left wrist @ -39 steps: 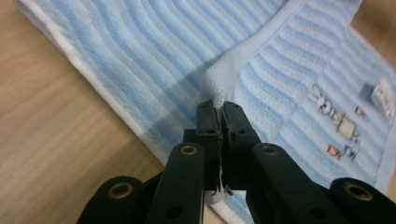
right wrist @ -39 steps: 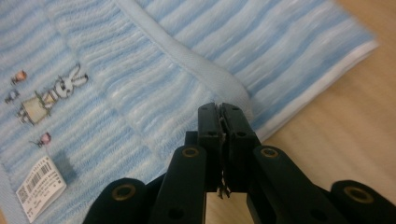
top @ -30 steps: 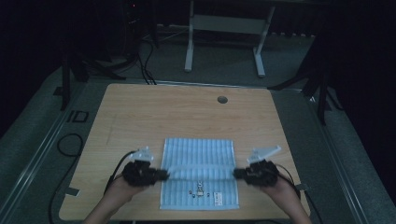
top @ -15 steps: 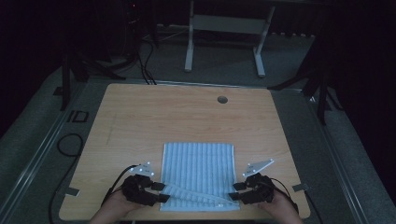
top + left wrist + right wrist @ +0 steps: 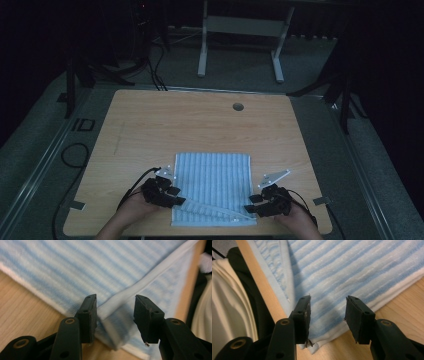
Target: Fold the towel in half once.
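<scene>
Item: left gripper, held in the person's left hand at the near left of the wooden table. Its jaws stand apart, having just been closing a little; a blurred fold of cloth lies between them without either pad pressing it, as the left gripper view shows.

Item: blue-and-white striped towel, spread flat on the near middle of the table, its near edge at the table's front edge. A pale hem runs diagonally across its near part.

Item: right gripper, held in the right hand at the towel's near right corner. Its jaws are released, standing over the towel's white edge without gripping it.

Item: round hole in the far part of the tabletop.
</scene>
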`<state>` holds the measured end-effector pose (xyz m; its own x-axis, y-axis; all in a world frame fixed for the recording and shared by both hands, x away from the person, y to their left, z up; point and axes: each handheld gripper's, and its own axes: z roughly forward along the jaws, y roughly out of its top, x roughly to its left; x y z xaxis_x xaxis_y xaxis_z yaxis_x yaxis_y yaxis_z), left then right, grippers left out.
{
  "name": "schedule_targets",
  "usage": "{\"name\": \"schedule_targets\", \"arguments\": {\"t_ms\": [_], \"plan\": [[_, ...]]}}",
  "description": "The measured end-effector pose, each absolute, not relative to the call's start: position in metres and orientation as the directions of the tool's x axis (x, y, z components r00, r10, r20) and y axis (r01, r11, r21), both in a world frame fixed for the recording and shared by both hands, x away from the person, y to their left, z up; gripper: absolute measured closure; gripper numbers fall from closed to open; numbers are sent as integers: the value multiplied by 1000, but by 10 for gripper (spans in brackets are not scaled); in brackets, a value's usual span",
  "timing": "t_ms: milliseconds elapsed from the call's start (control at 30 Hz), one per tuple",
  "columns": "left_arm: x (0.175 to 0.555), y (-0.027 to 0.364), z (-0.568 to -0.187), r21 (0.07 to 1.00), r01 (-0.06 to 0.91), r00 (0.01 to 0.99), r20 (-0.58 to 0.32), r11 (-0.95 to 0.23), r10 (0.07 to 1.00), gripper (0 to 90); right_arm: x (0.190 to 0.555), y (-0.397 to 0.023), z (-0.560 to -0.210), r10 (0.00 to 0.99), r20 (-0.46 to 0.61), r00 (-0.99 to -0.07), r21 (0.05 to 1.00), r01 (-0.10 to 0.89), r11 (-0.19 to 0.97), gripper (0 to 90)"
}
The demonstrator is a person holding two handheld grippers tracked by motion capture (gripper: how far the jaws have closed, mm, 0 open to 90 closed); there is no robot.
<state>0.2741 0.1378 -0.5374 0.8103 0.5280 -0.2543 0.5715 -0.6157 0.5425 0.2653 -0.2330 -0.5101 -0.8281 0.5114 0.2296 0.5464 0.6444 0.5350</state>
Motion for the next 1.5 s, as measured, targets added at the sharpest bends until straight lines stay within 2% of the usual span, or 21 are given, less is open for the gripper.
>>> {"name": "schedule_targets", "arguments": {"t_ms": [33, 133, 267, 333, 533, 667, 733, 933, 1167, 1400, 1500], "plan": [[272, 137, -539, 557, 558, 815, -231, -615, 531, 533, 266, -233, -511, 516, 229, -825, 532, 550, 644, 553], [269, 135, -538, 560, 540, 818, -172, -629, 549, 633, 267, -235, -512, 523, 228, -822, 528, 555, 643, 554], [264, 136, -533, 576, 536, 819, -179, -617, 545, 794, 268, -236, -510, 530, 219, -819, 535, 555, 637, 557], [261, 138, -527, 592, 532, 820, -184, -605, 541, 804, 268, -238, -508, 535, 218, -816, 538, 558, 632, 559], [242, 145, -510, 606, 523, 839, -242, -599, 487, 776, 268, -244, -506, 549, 214, -808, 545, 566, 619, 559], [225, 148, -513, 585, 530, 843, -282, -614, 459, 694, 267, -247, -505, 556, 214, -804, 545, 570, 615, 558], [216, 148, -517, 562, 530, 844, -277, -635, 460, 634, 267, -247, -505, 558, 215, -801, 543, 573, 613, 558], [205, 155, -519, 534, 545, 835, -276, -647, 476, 598, 268, -249, -504, 561, 207, -802, 542, 571, 616, 558], [230, 174, -507, 563, 582, 798, -255, -587, 546, 579, 278, -248, -501, 565, 176, -806, 536, 560, 632, 550], [266, 182, -503, 610, 610, 755, -254, -506, 605, 535, 309, -247, -495, 589, 139, -796, 528, 563, 636, 509], [280, 180, -506, 605, 614, 746, -238, -506, 622, 535, 325, -246, -493, 597, 147, -789, 527, 573, 627, 483]]}}
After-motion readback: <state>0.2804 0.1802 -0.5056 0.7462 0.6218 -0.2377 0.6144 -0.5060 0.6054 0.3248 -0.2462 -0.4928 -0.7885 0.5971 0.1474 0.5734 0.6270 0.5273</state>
